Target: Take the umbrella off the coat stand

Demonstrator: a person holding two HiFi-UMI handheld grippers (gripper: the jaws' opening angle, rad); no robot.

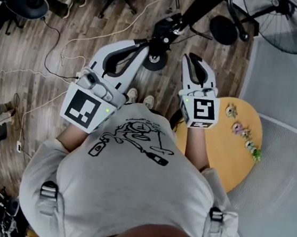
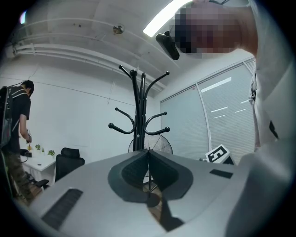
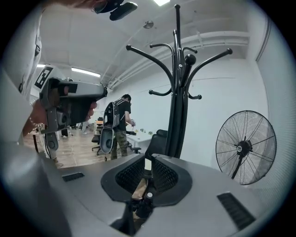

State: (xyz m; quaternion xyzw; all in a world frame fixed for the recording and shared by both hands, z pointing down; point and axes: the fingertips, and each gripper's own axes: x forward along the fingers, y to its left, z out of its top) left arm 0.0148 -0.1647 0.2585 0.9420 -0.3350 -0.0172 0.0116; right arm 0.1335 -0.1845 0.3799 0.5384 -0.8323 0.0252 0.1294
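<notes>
The black coat stand (image 1: 159, 39) rises from its round base just ahead of my feet, between the two grippers. Its curved hooks fill the left gripper view (image 2: 138, 115) and the right gripper view (image 3: 178, 115). I cannot make out an umbrella apart from the dark pole in any view. The left gripper (image 1: 143, 45) (image 2: 148, 152) points level at the stand, jaws shut with nothing between them. The right gripper (image 1: 192, 58) (image 3: 149, 159) sits close to the pole, tilted slightly down. Its jaws stand a narrow slit apart, with only floor and desk showing through.
A big pedestal fan (image 1: 281, 19) (image 3: 245, 148) stands right of the stand. A round wooden table (image 1: 225, 151) with small figures is at my right side. Office chairs (image 1: 26, 1) and cables lie left. A person with a backpack (image 3: 115, 125) stands at a white desk.
</notes>
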